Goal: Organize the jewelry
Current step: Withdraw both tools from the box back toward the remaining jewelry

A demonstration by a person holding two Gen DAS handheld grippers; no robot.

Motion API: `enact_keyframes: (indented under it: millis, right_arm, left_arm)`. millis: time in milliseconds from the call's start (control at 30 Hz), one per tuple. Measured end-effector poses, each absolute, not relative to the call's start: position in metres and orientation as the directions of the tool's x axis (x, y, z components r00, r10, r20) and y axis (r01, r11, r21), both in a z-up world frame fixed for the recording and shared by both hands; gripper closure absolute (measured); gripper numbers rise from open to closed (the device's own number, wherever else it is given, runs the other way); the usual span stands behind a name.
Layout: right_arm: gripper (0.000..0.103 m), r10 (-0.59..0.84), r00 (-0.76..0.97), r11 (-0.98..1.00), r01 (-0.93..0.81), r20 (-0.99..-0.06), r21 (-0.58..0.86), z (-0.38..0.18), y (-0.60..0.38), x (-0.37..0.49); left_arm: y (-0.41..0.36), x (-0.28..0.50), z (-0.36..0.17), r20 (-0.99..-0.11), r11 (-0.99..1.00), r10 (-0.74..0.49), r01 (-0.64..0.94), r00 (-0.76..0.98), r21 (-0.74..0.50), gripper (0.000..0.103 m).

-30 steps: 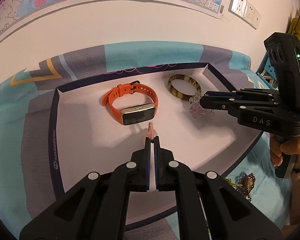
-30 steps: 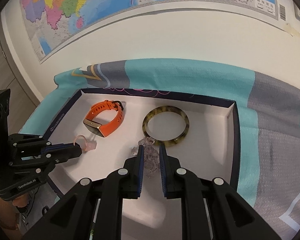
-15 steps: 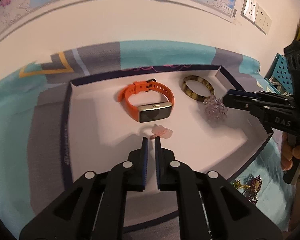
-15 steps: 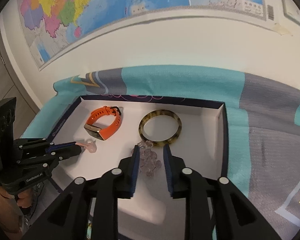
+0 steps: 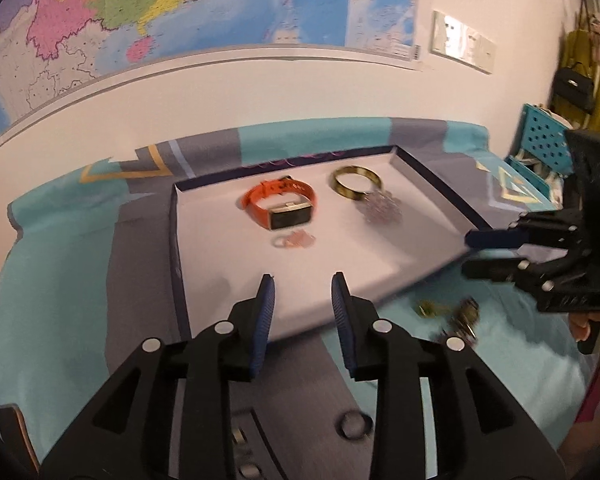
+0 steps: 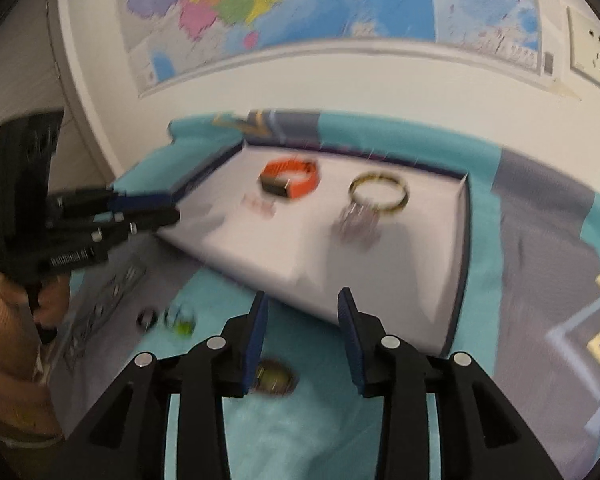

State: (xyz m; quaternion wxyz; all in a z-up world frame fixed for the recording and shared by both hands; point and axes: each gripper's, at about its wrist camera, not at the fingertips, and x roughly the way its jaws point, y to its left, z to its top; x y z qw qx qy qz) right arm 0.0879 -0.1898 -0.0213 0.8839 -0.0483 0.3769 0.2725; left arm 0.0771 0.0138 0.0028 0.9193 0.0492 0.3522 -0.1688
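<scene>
four pieces lie in the tray [image 5: 428, 176] at upper centre, while both the left gripper [image 5: 303, 304] and right gripper [image 6: 302, 320] hang released and empty, with a ring [image 5: 355, 426] and trinkets [image 5: 452, 316] left on the cloth [image 5: 60, 280] below.

Each tool is matte black plastic with angular linkage arms, round silver screws and ribbed blue pads: left tool [image 5: 303, 300], right tool [image 6: 303, 322]; white lettering marks their sides, bare skin grips the handles

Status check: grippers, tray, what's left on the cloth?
Left gripper open, right gripper open, both empty. Tray holds four pieces. Ring and gold pieces on cloth.
</scene>
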Motion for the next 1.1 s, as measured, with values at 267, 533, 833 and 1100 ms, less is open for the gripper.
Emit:
enact_keyframes:
  millis: [267, 533, 833, 1100]
  right_arm:
    - [0.069, 0.449, 0.525, 0.855, -0.488, -0.723, 0.177, -0.049, -0.196, 0.068]
    - [0.085, 0.477, 0.507, 0.844, -0.493, -0.718, 0.212, -0.052, -0.196, 0.067]
    - [0.102, 0.480, 0.539, 0.850, -0.482, -0.693, 0.214, -0.041, -0.200, 0.059]
    - [0.102, 0.522, 0.546, 0.829, -0.506, -0.656, 0.239, -0.025, -0.201, 0.049]
  left_arm:
    - [0.012, 0.047, -0.011, -0.682, 0.932, -0.279, 0.363, 0.677, -0.021, 0.070]
    - [0.016, 0.035, -0.026, -0.704, 0.935, -0.284, 0.350, 0.651, -0.054, 0.069]
    - [0.022, 0.031, -0.031, -0.712, 0.940, -0.276, 0.335, 0.645, -0.062, 0.068]
    - [0.024, 0.027, -0.034, -0.719, 0.941, -0.273, 0.333, 0.639, -0.062, 0.068]
